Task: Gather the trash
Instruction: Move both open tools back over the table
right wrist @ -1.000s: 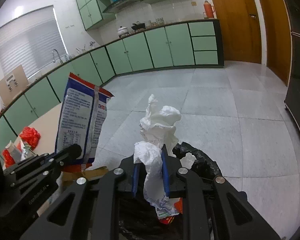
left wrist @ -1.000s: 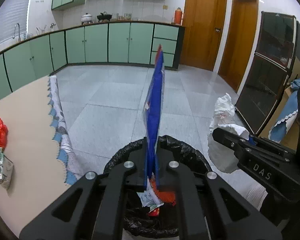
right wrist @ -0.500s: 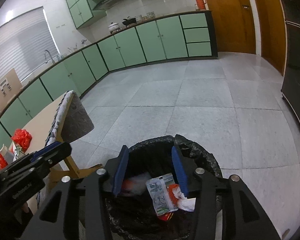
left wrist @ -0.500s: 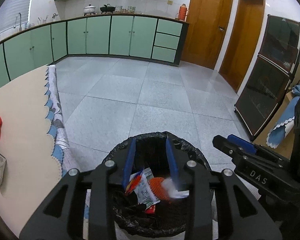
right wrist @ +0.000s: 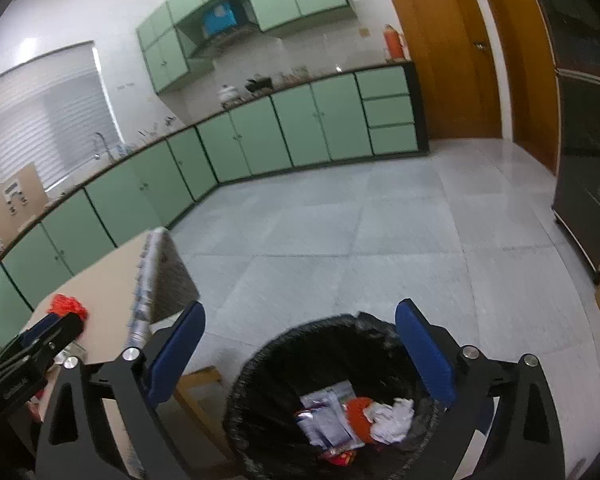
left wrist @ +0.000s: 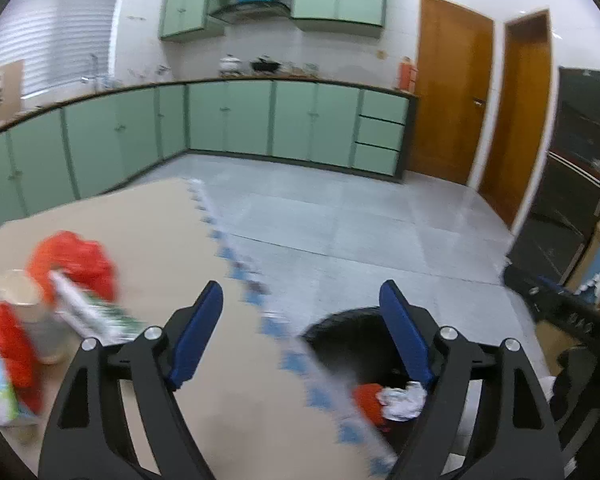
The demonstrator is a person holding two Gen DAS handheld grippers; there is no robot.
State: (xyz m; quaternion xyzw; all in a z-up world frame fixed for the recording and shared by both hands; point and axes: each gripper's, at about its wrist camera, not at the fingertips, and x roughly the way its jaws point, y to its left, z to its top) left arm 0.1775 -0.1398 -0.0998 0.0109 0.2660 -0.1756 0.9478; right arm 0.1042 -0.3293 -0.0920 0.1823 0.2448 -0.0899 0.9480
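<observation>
Both hand-held grippers [left wrist: 302, 312] [right wrist: 300, 330] lifted from the crinkled black-lined bin [right wrist: 260, 368].

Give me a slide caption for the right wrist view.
Open right gripper above the black-lined trash bin holding a crumpled tissue and wrappers.

My left gripper [left wrist: 301, 330] is spread wide, nothing between its blue pads [left wrist: 196, 334], above the table [left wrist: 236, 400] edge. On the table at left lie a red plastic bag [left wrist: 74, 258], a paper cup [left wrist: 28, 306] and a green-white carton [left wrist: 96, 312], all blurred. Below right, the black-lined trash bin [left wrist: 340, 340] holds red and white crumpled waste [left wrist: 396, 398].
</observation>
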